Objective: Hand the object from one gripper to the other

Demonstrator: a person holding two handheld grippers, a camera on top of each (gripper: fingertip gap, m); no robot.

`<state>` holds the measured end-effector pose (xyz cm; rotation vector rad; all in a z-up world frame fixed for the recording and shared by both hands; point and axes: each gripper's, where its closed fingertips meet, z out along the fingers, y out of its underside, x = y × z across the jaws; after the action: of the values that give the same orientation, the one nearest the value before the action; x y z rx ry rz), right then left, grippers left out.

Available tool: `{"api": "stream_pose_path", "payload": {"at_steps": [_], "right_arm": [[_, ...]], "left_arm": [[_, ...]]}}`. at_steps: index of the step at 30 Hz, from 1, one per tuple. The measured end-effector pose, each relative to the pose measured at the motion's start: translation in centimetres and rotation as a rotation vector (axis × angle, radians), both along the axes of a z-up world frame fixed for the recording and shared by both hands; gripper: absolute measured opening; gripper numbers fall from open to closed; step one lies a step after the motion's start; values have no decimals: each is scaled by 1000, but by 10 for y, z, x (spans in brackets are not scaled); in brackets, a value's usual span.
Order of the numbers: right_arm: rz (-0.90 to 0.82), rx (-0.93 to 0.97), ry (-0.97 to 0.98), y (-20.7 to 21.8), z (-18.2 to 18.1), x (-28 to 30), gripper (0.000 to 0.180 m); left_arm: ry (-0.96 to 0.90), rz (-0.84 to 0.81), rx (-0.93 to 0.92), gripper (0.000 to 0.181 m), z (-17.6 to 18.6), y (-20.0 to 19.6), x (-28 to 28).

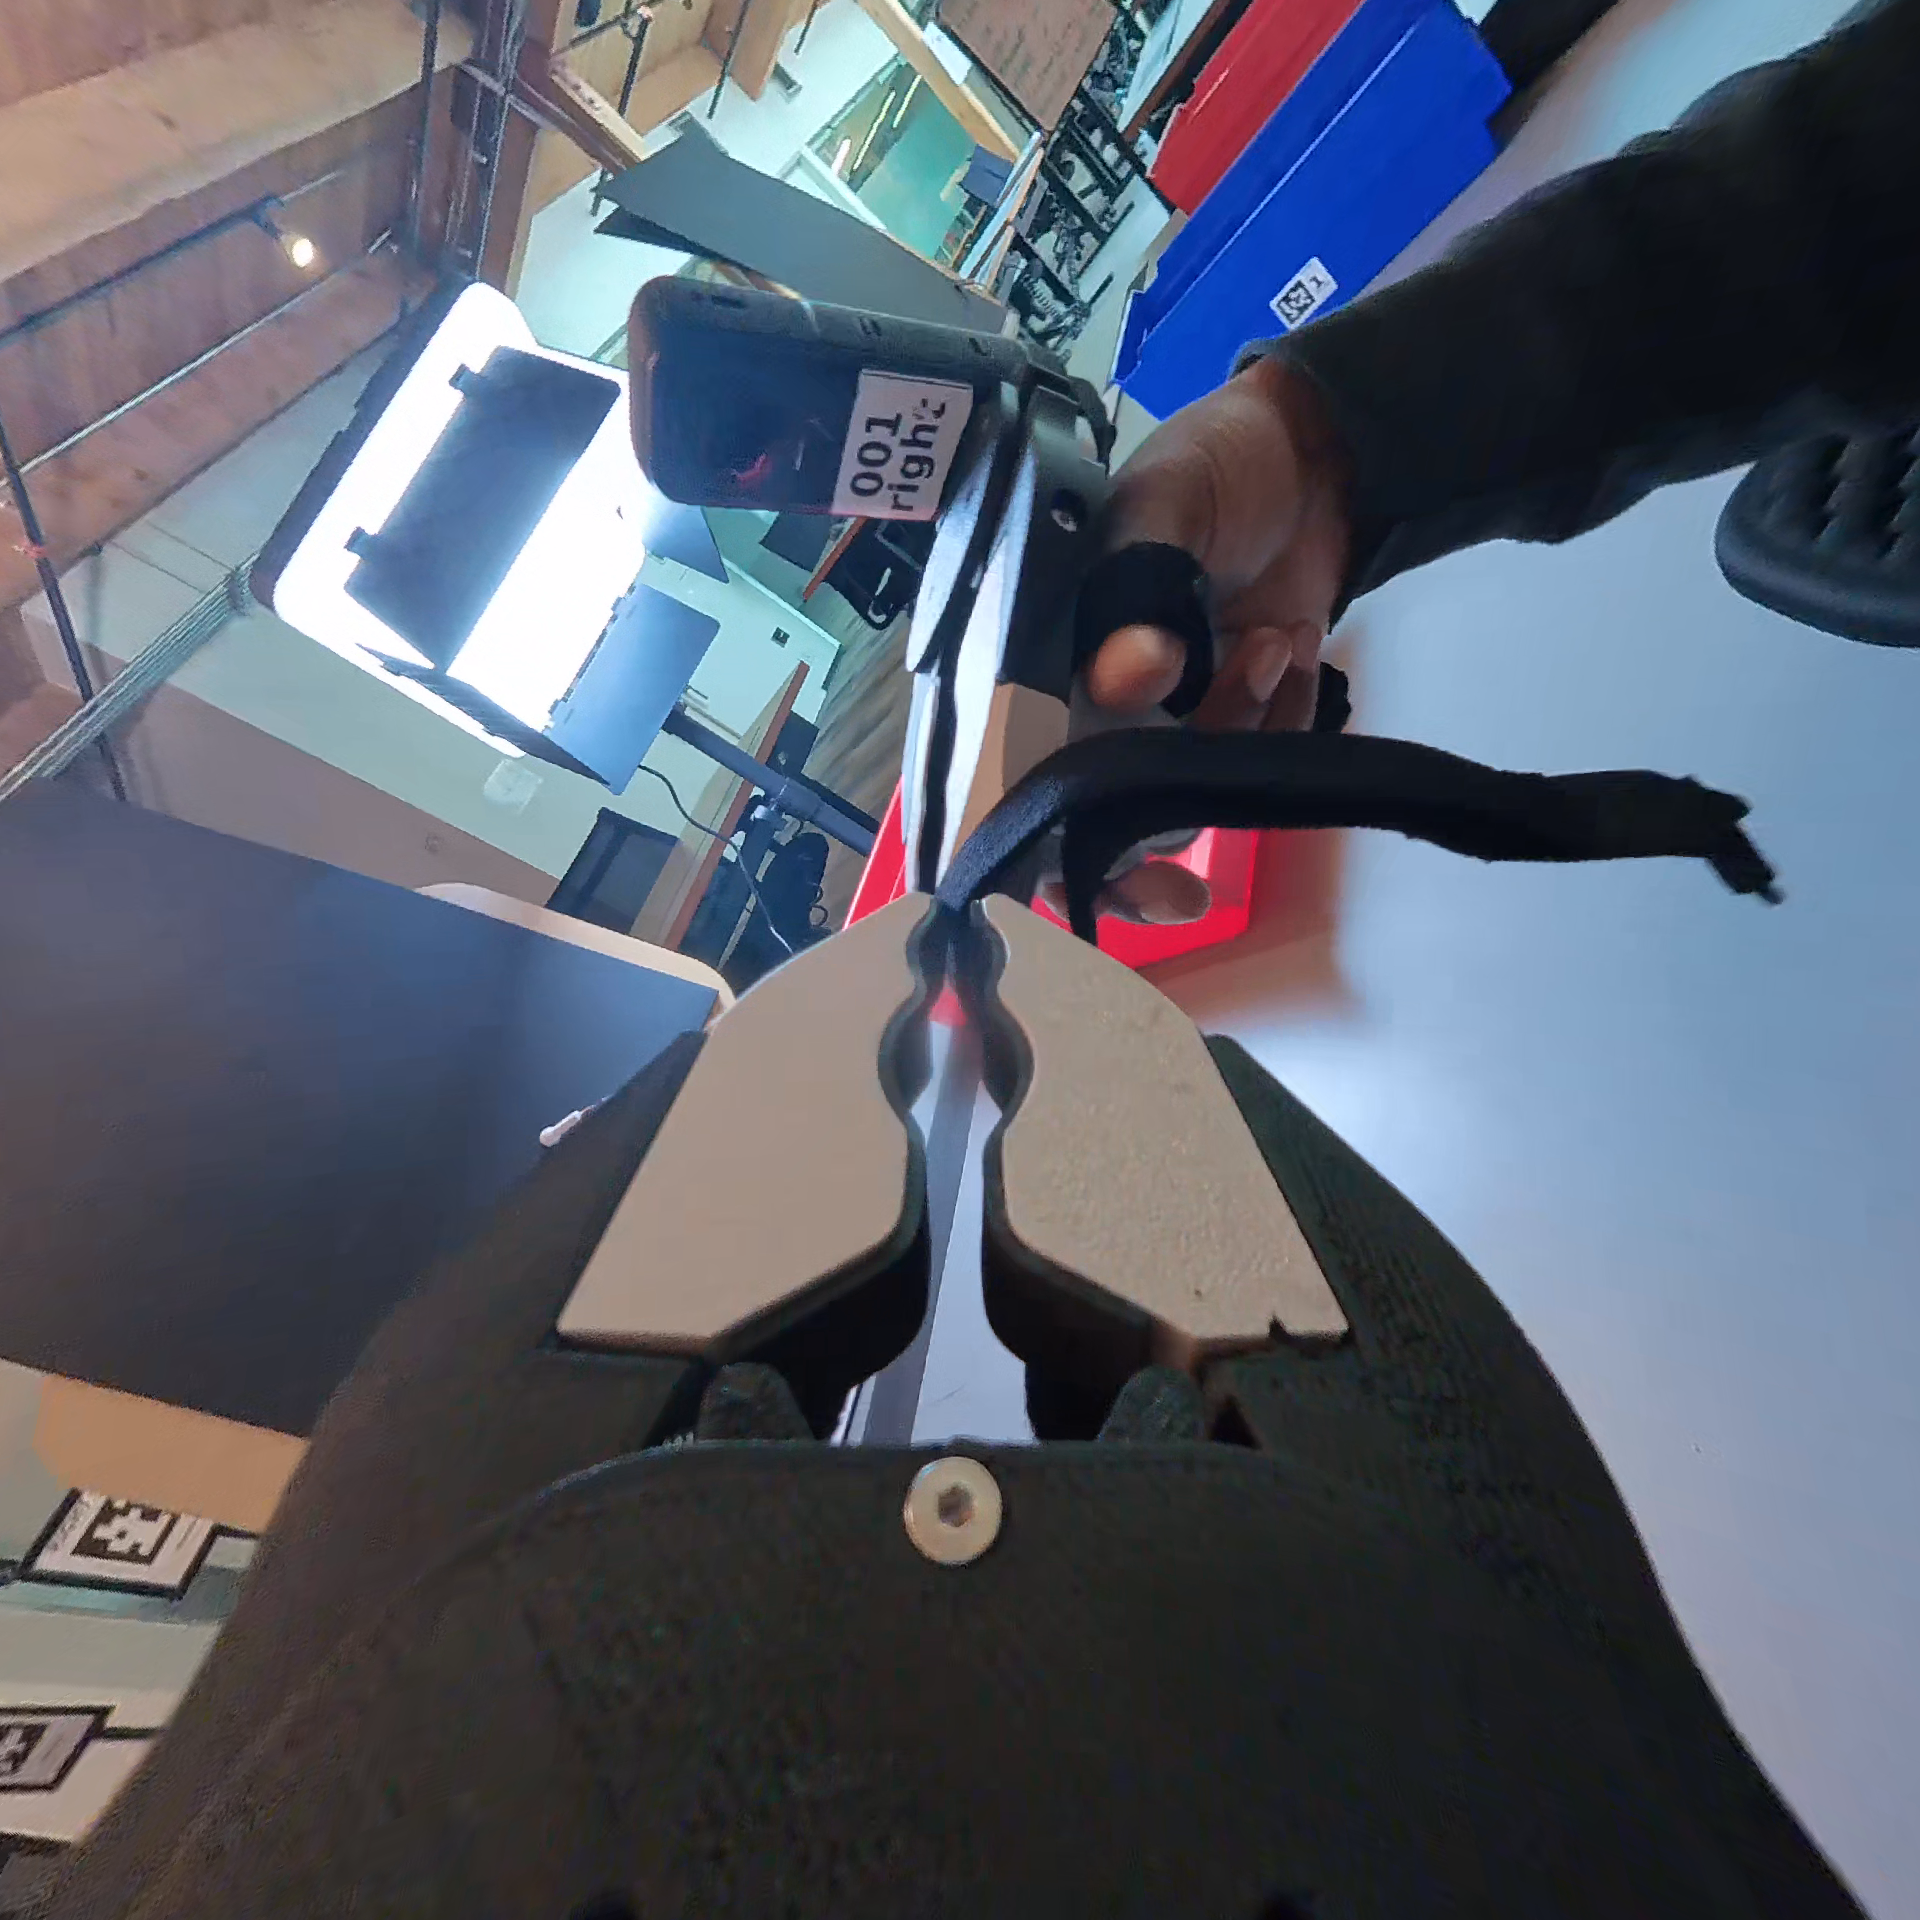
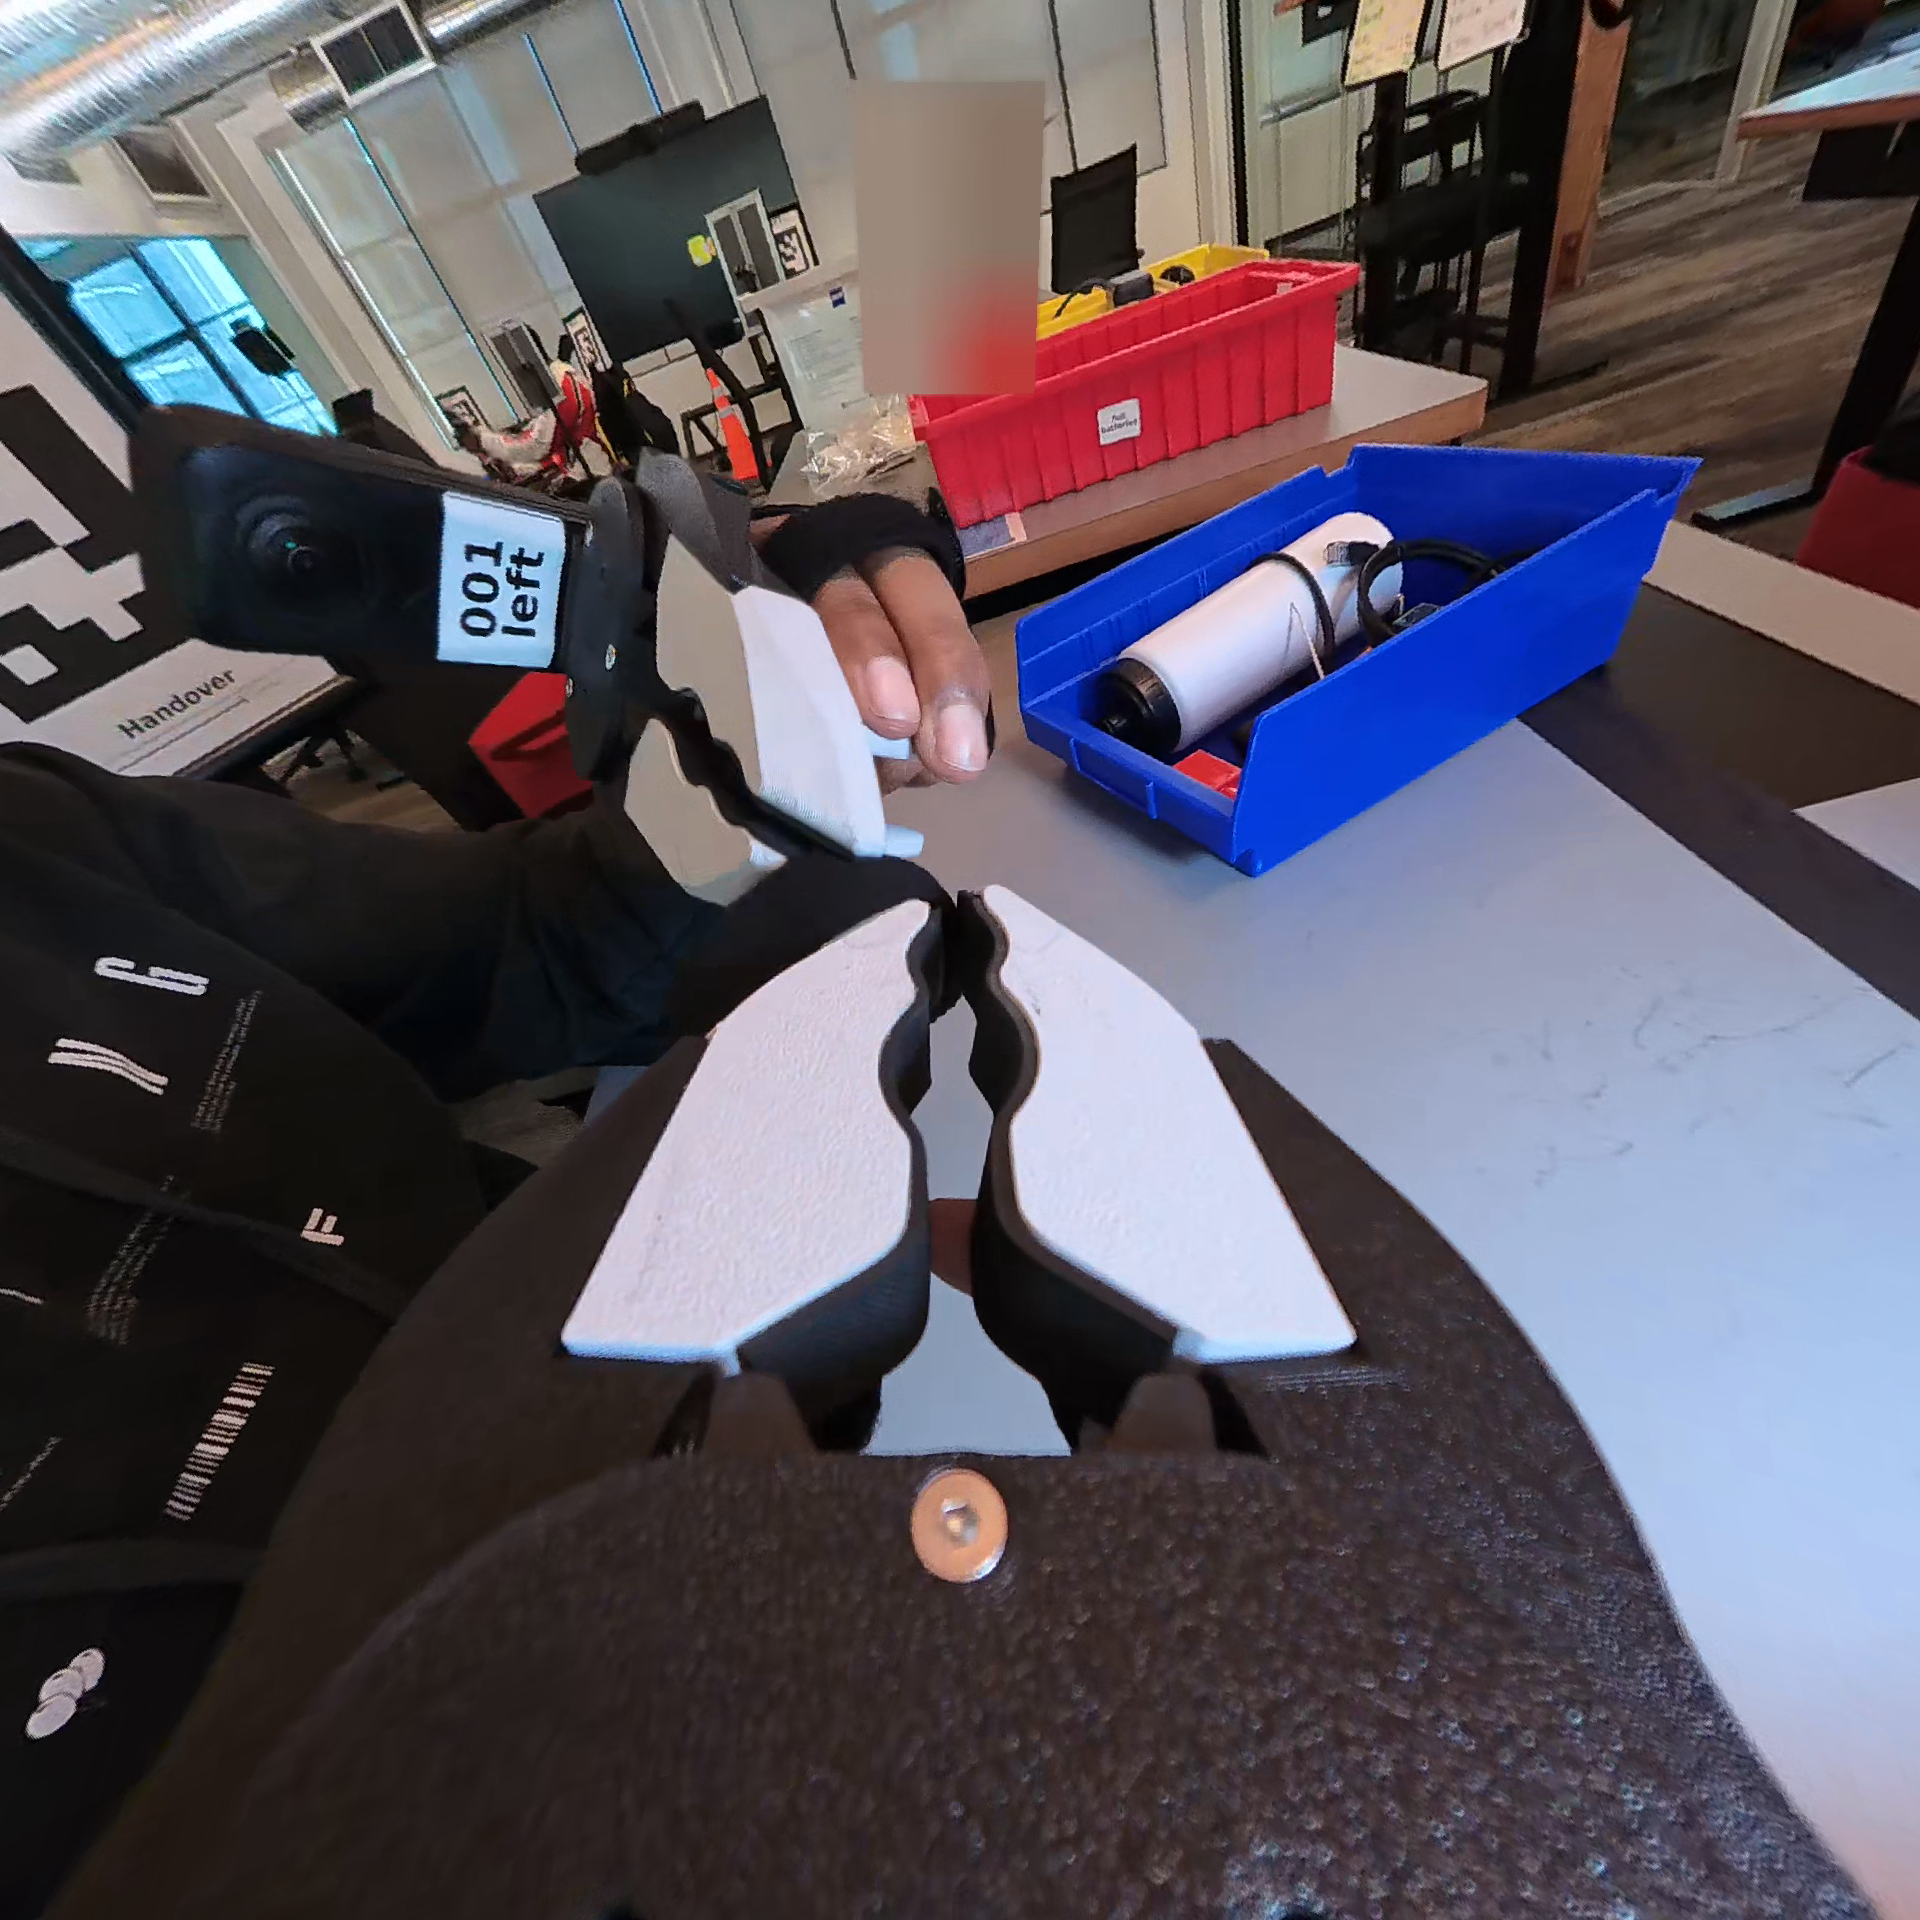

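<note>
My left gripper (image 1: 951,920) pinches one end of the black strap (image 1: 1299,774) at its fingertips; my right gripper (image 2: 954,906) is closed on the strap too. Handover midway; the giver's release remains.

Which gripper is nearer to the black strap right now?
Left. The left gripper is shut on one end of the black strap; the right gripper has its tips just beside that pinch, contact unclear.

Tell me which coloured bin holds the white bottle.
The blue bin, nearest on the grey table; the white bottle lies inside it. The red bin and yellow bin sit farther back.
</note>
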<state>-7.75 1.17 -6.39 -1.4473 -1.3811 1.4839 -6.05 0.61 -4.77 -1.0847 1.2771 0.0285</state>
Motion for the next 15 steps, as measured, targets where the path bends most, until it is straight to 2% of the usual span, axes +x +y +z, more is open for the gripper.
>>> {"api": "stream_pose_path", "payload": {"at_steps": [3, 7, 11, 15], "right_arm": [[-6, 49, 51, 0, 8, 1, 3], [-60, 320, 209, -1, 30, 10, 15], [-88, 417, 294, -5, 47, 17, 15], [-78, 533, 272, -10, 43, 18, 15]], "left_arm": [[-147, -16, -136, 2, 9, 4, -2], [-364, -66, -414, 2, 20, 7, -6], [-428, -108, -586, 2, 15, 8, -5], [-438, -142, -684, 2, 9, 5, 0]]}}
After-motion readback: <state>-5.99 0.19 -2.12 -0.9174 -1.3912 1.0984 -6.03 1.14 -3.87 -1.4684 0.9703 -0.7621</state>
